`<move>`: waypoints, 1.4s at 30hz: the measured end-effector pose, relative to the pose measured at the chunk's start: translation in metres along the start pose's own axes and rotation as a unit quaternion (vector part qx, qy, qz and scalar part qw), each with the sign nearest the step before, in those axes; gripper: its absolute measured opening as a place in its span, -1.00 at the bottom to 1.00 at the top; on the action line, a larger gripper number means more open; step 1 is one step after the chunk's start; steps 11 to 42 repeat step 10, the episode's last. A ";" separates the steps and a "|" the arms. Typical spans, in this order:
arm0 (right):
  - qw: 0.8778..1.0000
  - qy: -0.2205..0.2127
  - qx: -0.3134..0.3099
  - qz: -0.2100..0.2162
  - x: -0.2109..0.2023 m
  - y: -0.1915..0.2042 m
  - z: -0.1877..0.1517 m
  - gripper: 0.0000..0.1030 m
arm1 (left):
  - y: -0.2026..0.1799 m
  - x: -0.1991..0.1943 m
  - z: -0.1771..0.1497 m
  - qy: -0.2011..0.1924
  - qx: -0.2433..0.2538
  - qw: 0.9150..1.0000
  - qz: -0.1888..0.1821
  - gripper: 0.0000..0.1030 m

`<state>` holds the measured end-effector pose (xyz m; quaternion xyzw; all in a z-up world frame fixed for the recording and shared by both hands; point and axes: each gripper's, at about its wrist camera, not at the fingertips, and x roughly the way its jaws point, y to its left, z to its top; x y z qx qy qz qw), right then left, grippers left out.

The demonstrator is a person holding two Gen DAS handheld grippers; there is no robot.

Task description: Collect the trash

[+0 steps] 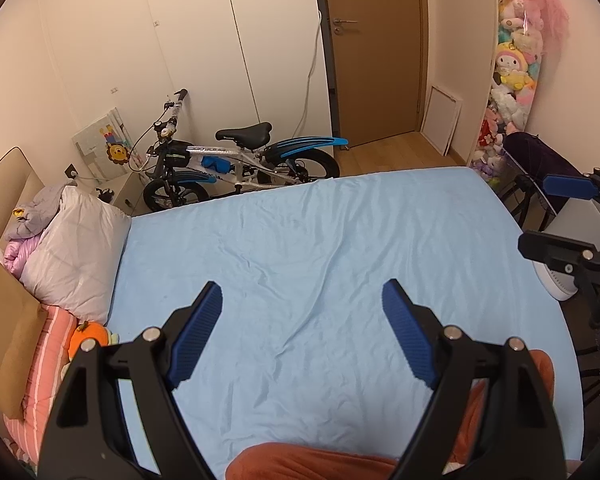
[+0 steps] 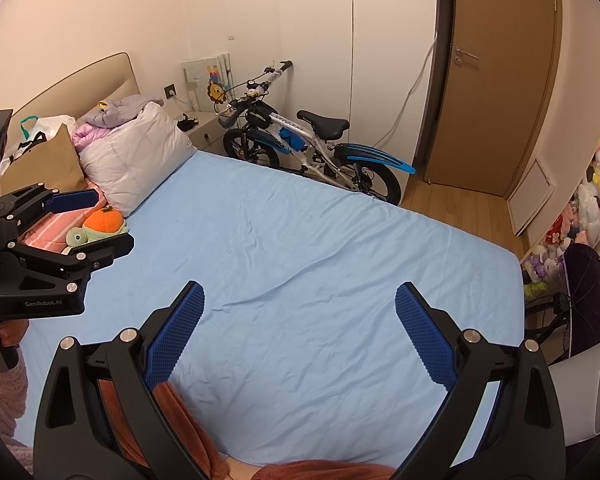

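Observation:
My left gripper (image 1: 302, 300) is open and empty, held above the light blue bed sheet (image 1: 320, 248). My right gripper (image 2: 298, 304) is open and empty above the same sheet (image 2: 320, 248). Each gripper shows in the other's view: the right one at the right edge (image 1: 556, 216), the left one at the left edge (image 2: 100, 224). No trash item is clearly visible on the sheet. A white bin (image 2: 584, 392) stands by the bed's right side, also in the left wrist view (image 1: 564, 256). A brown paper bag (image 2: 44, 160) and a white plastic bag (image 2: 48, 126) sit at the headboard.
A grey pillow (image 2: 136, 160), striped pink pillow (image 1: 44, 364) and an orange plush (image 2: 100, 224) lie at the bed's head. A child's bicycle (image 1: 240, 168) stands against the wardrobe behind the bed. An orange-brown blanket (image 1: 312, 460) lies at the near edge. Plush toys (image 1: 512, 60) hang right of the door (image 1: 376, 48).

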<state>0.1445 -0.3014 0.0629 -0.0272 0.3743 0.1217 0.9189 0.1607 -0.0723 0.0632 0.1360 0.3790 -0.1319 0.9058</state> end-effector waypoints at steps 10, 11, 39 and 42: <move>1.000 0.000 -0.002 0.000 -0.001 0.001 0.000 0.81 | -0.002 0.002 0.000 0.006 0.001 1.000 -0.005 0.59; 1.000 0.000 -0.002 0.000 -0.001 0.001 0.000 0.81 | -0.002 0.002 0.000 0.006 0.001 1.000 -0.005 0.59; 1.000 0.000 -0.002 0.000 -0.001 0.001 0.000 0.81 | -0.002 0.002 0.000 0.006 0.001 1.000 -0.005 0.59; 1.000 0.000 -0.002 0.000 -0.001 0.001 0.000 0.81 | -0.002 0.002 0.000 0.006 0.001 1.000 -0.005 0.59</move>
